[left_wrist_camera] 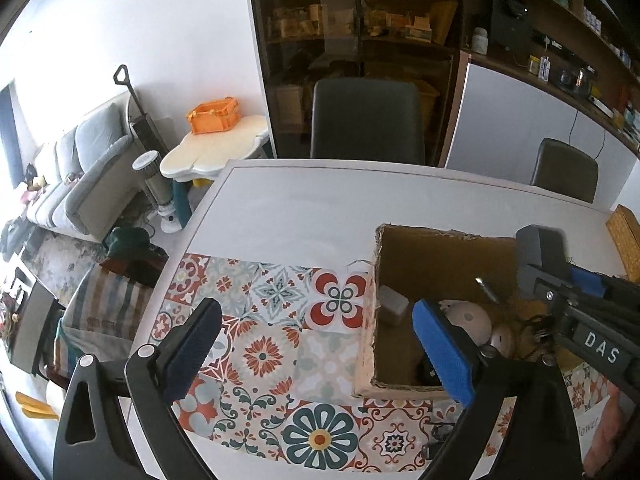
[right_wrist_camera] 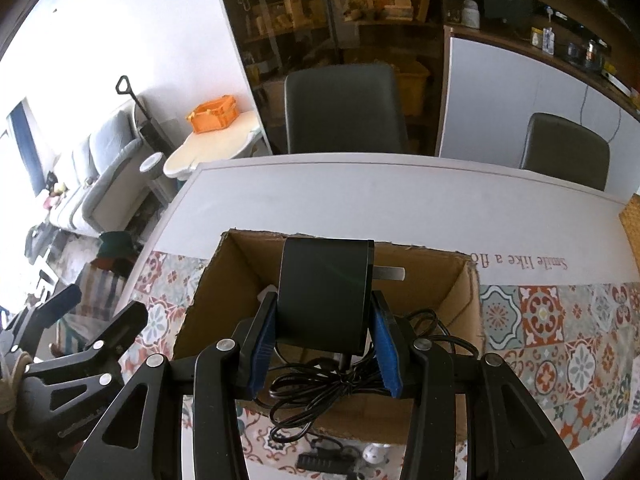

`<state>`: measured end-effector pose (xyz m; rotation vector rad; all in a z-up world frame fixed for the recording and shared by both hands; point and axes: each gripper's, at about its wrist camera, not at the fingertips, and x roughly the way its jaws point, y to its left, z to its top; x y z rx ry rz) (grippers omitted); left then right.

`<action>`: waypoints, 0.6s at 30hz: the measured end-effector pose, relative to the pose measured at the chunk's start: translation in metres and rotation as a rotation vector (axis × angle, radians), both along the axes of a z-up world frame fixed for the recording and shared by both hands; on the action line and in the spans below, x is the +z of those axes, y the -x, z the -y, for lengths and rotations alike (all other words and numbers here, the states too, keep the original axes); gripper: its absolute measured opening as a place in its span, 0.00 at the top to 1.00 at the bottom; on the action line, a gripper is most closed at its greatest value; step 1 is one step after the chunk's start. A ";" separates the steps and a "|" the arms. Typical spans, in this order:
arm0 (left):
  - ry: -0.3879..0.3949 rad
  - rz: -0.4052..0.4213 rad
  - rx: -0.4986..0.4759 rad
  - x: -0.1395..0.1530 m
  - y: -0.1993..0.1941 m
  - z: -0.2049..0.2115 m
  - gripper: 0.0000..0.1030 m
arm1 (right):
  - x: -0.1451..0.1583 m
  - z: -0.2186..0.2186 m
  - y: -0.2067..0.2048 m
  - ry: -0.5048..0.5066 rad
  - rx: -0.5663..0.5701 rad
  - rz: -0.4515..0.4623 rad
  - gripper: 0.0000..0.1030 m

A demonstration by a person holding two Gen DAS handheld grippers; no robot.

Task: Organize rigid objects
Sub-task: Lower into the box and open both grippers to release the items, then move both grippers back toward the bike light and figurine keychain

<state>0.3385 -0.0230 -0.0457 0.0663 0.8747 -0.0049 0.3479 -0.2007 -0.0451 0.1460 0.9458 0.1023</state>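
Here, in the left wrist view, the left tool [left_wrist_camera: 316,348] stands wide apart with nothing between its blue pads, low in the frame over the patterned mat [left_wrist_camera: 276,332] on the counter [left_wrist_camera: 304,208]. Its right pad overlaps the near wall of the cardboard box [left_wrist_camera: 404,256] at lower right; a pale round gadget [left_wrist_camera: 470,316] and a small white block [left_wrist_camera: 394,304] lie inside. The right tool [left_wrist_camera: 560,272] enters from the right edge, carrying the black adapter [left_wrist_camera: 540,252].

In the right wrist view, the right tool [right_wrist_camera: 326,340] is clamped on that adapter [right_wrist_camera: 324,292], at centre frame above the open box [right_wrist_camera: 448,280], its bundled black cord [right_wrist_camera: 320,388] dangling below.
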 end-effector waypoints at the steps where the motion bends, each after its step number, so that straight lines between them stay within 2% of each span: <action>1: 0.001 -0.003 0.002 0.000 0.000 0.000 0.05 | -0.001 -0.001 -0.002 -0.003 -0.001 -0.005 0.56; 2: 0.002 -0.003 0.005 -0.001 0.000 -0.001 0.05 | -0.001 -0.001 -0.003 -0.003 -0.007 -0.002 0.55; 4: 0.004 -0.003 0.007 -0.001 0.000 -0.002 0.05 | 0.002 -0.001 -0.004 -0.002 -0.011 0.010 0.44; 5: 0.006 -0.002 0.006 -0.001 0.001 -0.001 0.05 | 0.004 -0.002 -0.003 0.008 -0.014 0.017 0.43; 18: -0.002 0.037 -0.038 0.007 0.035 0.015 0.05 | 0.010 0.013 0.037 0.010 -0.080 0.032 0.42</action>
